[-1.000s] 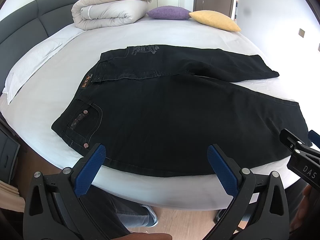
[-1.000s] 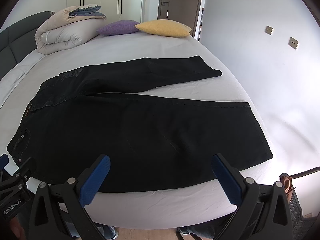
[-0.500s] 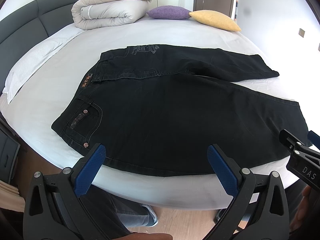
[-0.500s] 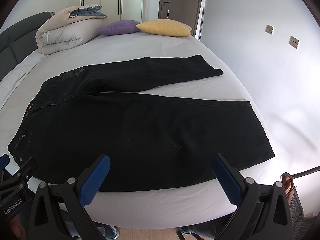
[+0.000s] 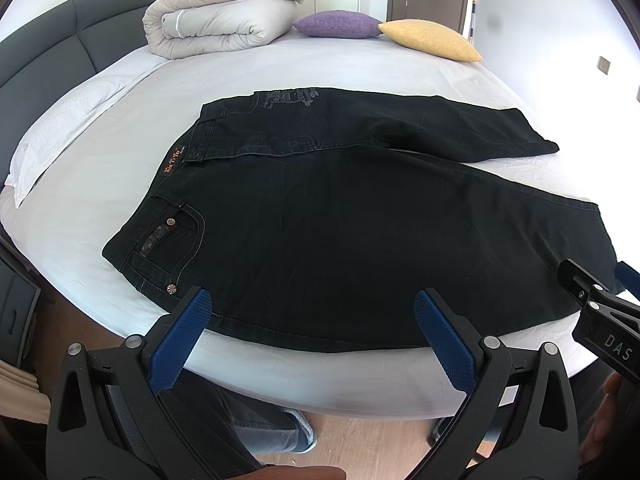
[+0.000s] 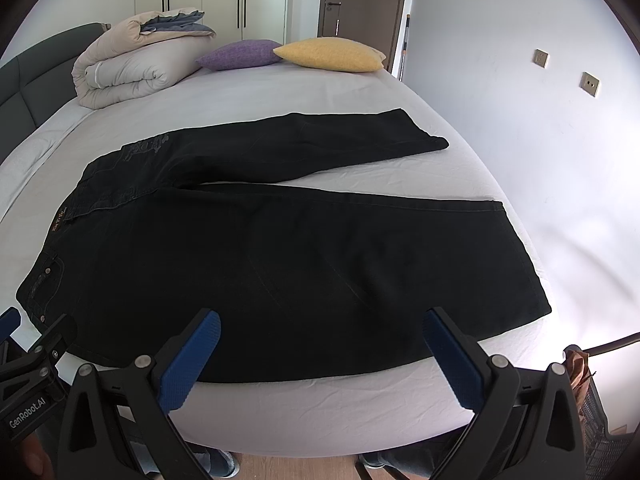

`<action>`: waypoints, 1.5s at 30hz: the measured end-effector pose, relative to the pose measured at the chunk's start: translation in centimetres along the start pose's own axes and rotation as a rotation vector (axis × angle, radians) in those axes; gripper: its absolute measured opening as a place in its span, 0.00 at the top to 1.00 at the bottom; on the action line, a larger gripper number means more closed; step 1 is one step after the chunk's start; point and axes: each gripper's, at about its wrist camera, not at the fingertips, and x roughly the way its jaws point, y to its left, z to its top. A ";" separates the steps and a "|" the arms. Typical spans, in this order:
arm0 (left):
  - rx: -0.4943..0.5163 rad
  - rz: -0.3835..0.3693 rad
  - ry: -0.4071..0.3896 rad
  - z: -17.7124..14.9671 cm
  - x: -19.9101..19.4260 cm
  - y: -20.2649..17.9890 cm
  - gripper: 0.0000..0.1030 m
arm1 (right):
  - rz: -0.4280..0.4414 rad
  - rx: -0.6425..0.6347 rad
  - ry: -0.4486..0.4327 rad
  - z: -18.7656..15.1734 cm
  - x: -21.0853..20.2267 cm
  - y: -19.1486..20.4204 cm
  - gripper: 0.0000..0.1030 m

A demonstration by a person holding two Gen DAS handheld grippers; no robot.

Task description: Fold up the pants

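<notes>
Rolled beige duvet [image 5: 216,20] at bed's [image 5: 120,152] head; purple cushion [image 5: 338,24] touching yellow cushion [image 5: 430,40]; wall switches [image 6: 590,84] noted.

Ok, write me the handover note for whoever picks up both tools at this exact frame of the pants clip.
Left tool: open, holding nothing, at the near bed edge by the waistband end.
Right tool: open, holding nothing, at the near edge toward the hem end.
Black pants: spread flat on the bed, waistband to the left, the two legs splayed apart toward the right.
Done: pants laid out; no fold made.
Left: probably bring one leg over the other, then fold along the length.
</notes>
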 end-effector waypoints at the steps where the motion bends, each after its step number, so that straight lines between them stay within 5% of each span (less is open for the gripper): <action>1: -0.001 -0.001 0.000 0.0 0.0 0.0 0.00 | 0.000 0.000 0.001 0.0 0.0 0.0 0.00; 45: -0.002 -0.002 0.017 -0.6 0.8 0.5 0.00 | 0.006 -0.010 0.012 -0.7 0.3 0.3 0.00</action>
